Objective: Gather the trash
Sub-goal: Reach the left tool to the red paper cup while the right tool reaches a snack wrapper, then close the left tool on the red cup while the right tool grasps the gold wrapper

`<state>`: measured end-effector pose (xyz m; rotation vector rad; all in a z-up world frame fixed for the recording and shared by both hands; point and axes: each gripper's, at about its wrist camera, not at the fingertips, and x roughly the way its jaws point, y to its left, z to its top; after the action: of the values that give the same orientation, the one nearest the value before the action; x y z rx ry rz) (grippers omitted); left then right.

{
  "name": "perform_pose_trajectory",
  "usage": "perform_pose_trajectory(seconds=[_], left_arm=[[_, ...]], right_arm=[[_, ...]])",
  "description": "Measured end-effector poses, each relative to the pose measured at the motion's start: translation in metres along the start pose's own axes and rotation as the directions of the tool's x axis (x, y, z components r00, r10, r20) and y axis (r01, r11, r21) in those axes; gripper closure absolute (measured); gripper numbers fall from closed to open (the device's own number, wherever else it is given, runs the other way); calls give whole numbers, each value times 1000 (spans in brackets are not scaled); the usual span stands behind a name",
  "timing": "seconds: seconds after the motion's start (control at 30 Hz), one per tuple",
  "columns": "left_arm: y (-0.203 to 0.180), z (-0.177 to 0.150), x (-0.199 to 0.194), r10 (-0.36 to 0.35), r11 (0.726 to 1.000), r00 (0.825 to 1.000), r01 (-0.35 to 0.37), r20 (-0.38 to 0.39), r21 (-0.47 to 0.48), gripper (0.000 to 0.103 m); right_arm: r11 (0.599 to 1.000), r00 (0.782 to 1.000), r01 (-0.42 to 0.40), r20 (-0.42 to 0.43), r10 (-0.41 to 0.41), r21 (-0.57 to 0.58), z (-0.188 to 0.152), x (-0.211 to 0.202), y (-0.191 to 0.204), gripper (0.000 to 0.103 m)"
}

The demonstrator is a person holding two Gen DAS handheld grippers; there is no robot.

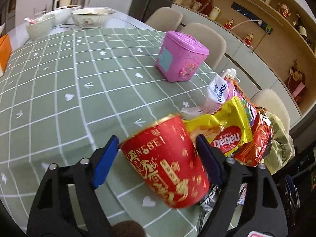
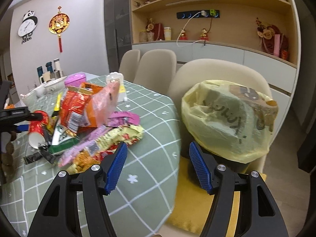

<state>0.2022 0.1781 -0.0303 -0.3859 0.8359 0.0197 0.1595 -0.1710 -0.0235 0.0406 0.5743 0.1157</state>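
Your left jaws (image 1: 158,148) stood either side of the red paper cup (image 1: 167,164), which lay tipped on its side on the table (image 1: 59,79); the left pad touched its rim, though whether both pads pressed on it I could not tell. Your right jaws (image 2: 156,158) stood wide open with nothing between them, angled down over the table's edge with the trash pile (image 2: 85,118) just to their left. Gold Chinese characters ran along the cup. Just beyond it lay a yellow Nabati wafer wrapper (image 1: 227,136), a red wrapper (image 1: 254,142) and a Kleenex tissue pack (image 1: 217,92). A yellow plastic bag (image 2: 229,118) with dark writing, too creased to read, sat on a beige chair (image 2: 217,69) beside the table. Green checked cloth covered the table. Farther off stood a pink box (image 1: 181,57), then white bowls (image 1: 92,17). A panda clock (image 2: 27,26) hung on the far wall.
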Motion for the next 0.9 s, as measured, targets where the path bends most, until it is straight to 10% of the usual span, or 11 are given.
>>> perform_pose_trajectory(seconds=[0.2, 0.47, 0.67, 0.9], left_arm=[[6, 1, -3, -48, 999, 998, 49, -28, 13, 29], [16, -2, -9, -65, 998, 997, 65, -49, 8, 29], [15, -1, -10, -76, 997, 994, 78, -80, 27, 29], [13, -2, -37, -76, 994, 997, 77, -11, 73, 29]], right_arm=[[987, 986, -138, -86, 144, 79, 13, 29, 16, 41], [990, 969, -119, -208, 131, 71, 15, 72, 33, 51], [986, 967, -165, -194, 164, 14, 17, 71, 41, 91], [988, 981, -155, -121, 153, -7, 15, 54, 34, 91]])
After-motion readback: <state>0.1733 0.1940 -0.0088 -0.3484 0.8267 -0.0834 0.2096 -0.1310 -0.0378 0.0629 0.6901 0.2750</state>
